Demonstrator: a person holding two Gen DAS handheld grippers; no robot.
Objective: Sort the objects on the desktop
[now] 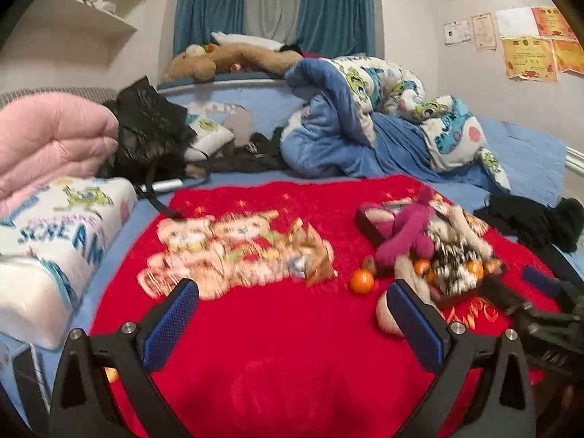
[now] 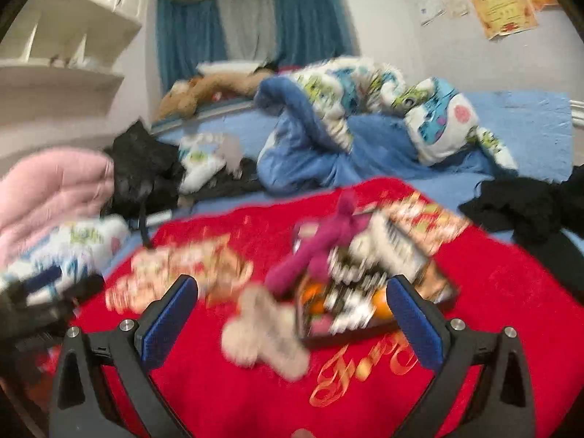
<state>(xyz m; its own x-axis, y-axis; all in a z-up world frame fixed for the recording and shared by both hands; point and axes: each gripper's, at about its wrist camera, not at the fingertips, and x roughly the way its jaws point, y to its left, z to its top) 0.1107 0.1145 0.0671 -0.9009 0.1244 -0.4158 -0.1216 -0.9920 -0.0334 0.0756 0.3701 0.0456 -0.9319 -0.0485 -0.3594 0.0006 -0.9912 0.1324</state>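
Red plush blanket (image 1: 292, 357) is spread over a bed with blue bedding (image 1: 518, 153). Both frames are blurred. The left gripper (image 1: 294, 323) is held above the blanket with its blue pads wide apart, nothing between them. Ahead of it and to the right, a loose orange (image 1: 361, 281) lies beside a dark tray (image 2: 365, 332) piled with a magenta plush toy (image 2: 325, 244) and oranges. The right gripper (image 2: 292, 321) is likewise spread and empty, the tray straight ahead between its fingers, a pale fluffy toy (image 2: 266, 335) just left of it.
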